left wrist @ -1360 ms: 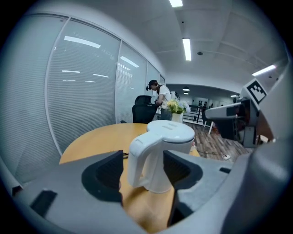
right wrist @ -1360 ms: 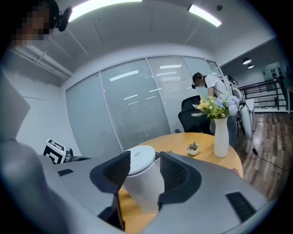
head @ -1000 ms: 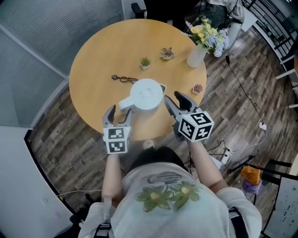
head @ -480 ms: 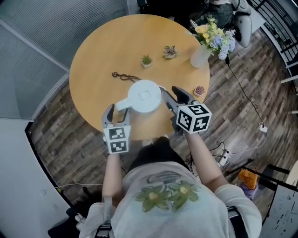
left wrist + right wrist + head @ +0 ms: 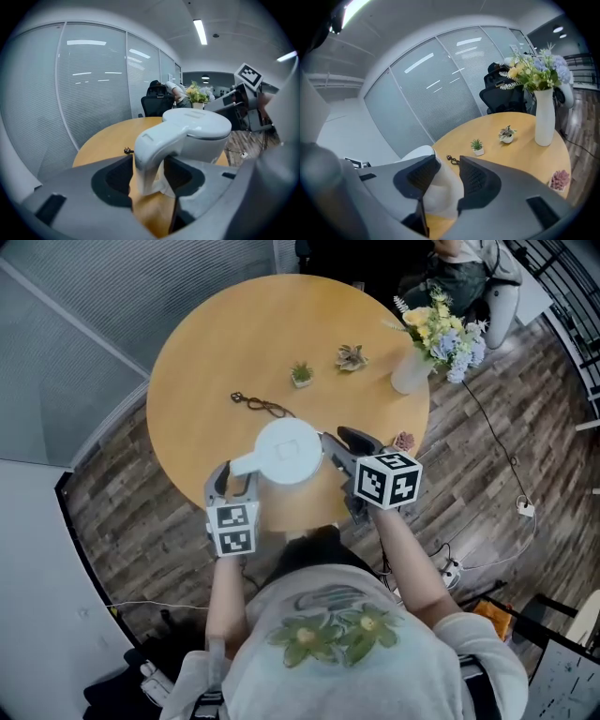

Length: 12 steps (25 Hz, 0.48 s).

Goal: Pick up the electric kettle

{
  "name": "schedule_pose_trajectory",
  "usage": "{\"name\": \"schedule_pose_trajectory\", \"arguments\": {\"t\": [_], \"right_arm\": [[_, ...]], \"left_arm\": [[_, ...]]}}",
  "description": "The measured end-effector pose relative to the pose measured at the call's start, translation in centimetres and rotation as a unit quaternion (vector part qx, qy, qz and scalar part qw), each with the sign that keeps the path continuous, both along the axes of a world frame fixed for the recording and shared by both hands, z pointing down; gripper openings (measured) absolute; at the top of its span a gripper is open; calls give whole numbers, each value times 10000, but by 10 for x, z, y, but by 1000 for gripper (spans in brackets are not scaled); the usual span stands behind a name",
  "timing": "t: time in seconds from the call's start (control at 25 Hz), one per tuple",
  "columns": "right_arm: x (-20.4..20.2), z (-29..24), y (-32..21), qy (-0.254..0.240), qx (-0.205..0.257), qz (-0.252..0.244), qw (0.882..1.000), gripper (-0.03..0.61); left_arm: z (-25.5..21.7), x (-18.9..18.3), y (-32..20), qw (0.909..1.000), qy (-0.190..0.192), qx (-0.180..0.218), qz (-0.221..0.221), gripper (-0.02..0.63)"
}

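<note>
A round wooden table [image 5: 206,352] fills the middle of my head view, on a dark plank floor [image 5: 122,512]. The white electric kettle [image 5: 289,451] stands on the table's near edge, lid up, its handle pointing toward my left hand.

My left gripper [image 5: 236,476] has its jaws on either side of that handle. They have just been closing and are still fairly wide, and I see no firm press on the handle. My right gripper [image 5: 336,435] meets the kettle's opposite side by the spout. Its jaws have also just been closing, with the white body showing between them, not clamped.

A white vase of flowers [image 5: 412,371] stands at the far right edge, well apart from the kettle. Two tiny potted plants [image 5: 301,374] [image 5: 352,357] sit mid-table. A small pink plant [image 5: 404,441] sits just beside the right gripper. A dark bunch of keys [image 5: 258,404] lies just beyond the kettle.
</note>
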State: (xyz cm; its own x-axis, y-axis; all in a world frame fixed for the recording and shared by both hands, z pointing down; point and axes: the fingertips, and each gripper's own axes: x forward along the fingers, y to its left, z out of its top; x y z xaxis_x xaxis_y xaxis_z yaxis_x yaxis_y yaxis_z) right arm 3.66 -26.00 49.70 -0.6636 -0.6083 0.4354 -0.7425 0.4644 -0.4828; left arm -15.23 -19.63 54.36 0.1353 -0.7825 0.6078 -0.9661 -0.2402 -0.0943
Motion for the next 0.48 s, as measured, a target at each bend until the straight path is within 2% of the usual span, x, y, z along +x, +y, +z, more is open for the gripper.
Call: {"name": "schedule_pose_trajectory", "arguments": {"t": [0.12,0.28,0.48], "right_arm": [[-3,0,1,-244,-216,-19,9995,147],[-10,-2,5,-503,-399,-39,9979,68],[-10,-1,6,-682,-551,25,9961,65]], "left_arm": [[0,-1,-2,9998,101,10,-191,184],[0,-3,-1,9991,138,64,-393,181],[0,-3,-1,9989,148,65,-429,179]]}}
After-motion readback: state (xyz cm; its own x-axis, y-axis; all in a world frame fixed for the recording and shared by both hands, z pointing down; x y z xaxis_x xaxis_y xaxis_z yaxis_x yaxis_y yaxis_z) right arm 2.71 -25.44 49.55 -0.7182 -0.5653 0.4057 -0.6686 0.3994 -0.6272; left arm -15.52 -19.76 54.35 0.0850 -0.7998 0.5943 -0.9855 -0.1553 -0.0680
